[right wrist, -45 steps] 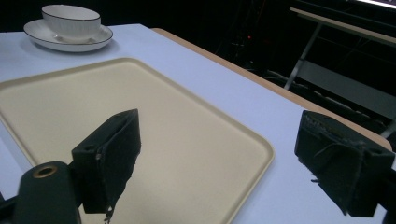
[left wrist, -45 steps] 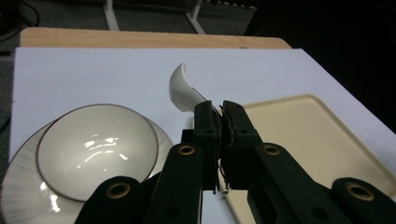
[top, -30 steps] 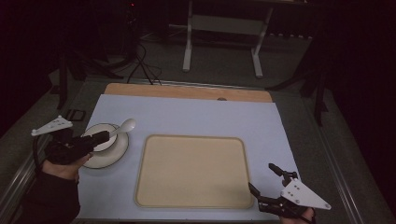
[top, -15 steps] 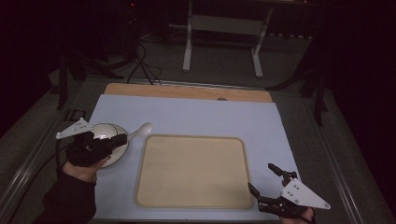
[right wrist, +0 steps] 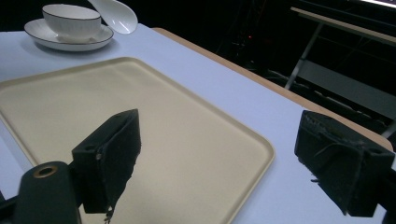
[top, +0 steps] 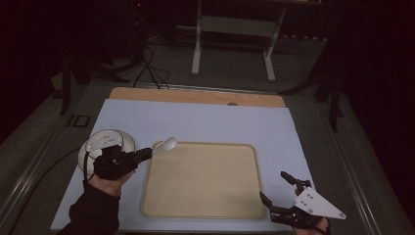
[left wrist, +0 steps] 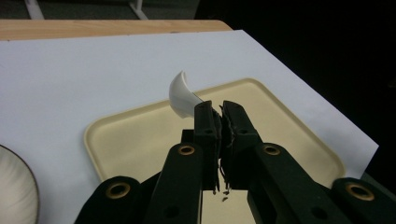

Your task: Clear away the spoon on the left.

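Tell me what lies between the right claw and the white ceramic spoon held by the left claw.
In the high view, only the bare beige rectangular tray lies between the right claw and the white ceramic spoon.

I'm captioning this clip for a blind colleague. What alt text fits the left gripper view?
The left claw is shut on a white spoon, holding it above the corner of a beige tray on a white table cover. A bowl's rim shows at the lower left.

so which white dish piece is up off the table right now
The spoon, clamped in the left tool over the tray's corner. The bowl and saucer sit stacked on the mat.
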{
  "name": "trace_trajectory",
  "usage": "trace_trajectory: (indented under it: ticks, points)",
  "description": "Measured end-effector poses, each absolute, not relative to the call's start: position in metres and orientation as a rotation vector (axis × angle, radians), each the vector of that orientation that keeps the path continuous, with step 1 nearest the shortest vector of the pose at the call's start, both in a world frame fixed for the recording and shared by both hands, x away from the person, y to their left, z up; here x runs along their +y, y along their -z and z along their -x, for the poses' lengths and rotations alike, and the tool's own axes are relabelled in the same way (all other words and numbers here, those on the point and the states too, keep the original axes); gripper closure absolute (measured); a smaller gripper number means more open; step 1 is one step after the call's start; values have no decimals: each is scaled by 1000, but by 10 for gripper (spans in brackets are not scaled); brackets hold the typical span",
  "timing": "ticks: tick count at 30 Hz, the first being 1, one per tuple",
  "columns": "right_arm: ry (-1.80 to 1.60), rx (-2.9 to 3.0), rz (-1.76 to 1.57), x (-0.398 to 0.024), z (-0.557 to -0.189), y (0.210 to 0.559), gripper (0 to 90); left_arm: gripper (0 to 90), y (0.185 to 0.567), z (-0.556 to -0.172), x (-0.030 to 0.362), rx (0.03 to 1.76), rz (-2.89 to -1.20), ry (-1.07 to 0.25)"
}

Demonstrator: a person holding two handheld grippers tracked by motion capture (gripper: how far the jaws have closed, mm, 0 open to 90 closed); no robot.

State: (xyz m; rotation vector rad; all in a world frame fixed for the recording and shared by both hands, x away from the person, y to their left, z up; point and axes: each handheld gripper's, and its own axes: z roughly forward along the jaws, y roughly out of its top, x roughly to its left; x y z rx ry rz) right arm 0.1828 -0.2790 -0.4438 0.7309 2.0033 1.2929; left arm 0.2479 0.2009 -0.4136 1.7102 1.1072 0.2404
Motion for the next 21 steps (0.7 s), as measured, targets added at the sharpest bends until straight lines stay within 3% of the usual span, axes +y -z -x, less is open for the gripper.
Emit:
trace_trajectory:
  ticks: [21]
  points:
    - [-1291, 2007, -736, -279, -183, 444, 144, 866, 445, -240, 158, 1223, -1625, -313]
